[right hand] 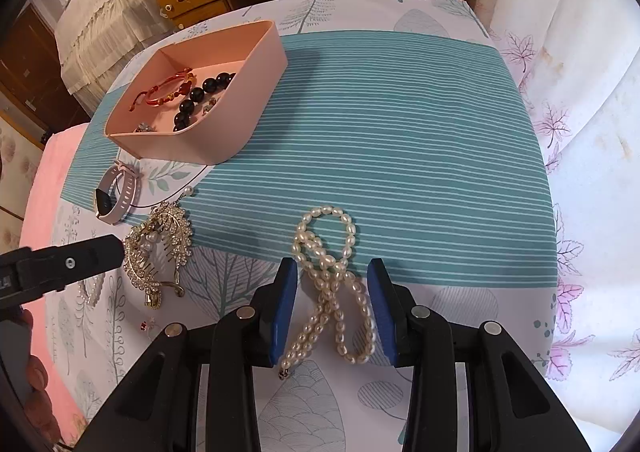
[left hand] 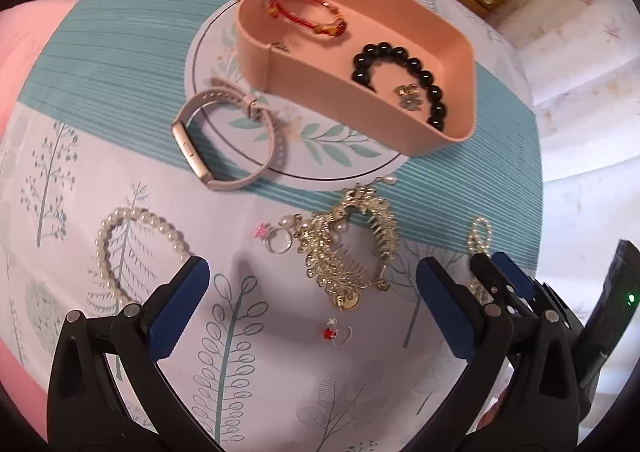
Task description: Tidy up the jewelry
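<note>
Left wrist view: my left tongs point(left hand: 312, 316) stand wide apart above the gold comb point(left hand: 352, 248), ready to take it. My right tongs point(right hand: 332, 304) straddle the pearl necklace point(right hand: 332, 288), half apart, not pressing. The tray point(left hand: 400, 132) waits beyond, already holding bracelets.

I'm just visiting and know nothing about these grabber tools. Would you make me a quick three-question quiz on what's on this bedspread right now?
1. True or false: the black bead bracelet lies inside the pink tray.
2. Which item lies between the right gripper's jaws?
A. the gold hair comb
B. the pearl strand
C. the watch band
3. Fill in: the left gripper hangs wide open above a small ring with a ____ stone.

Key:
1. true
2. B; the jaws flank it without pressing on it
3. red
</note>
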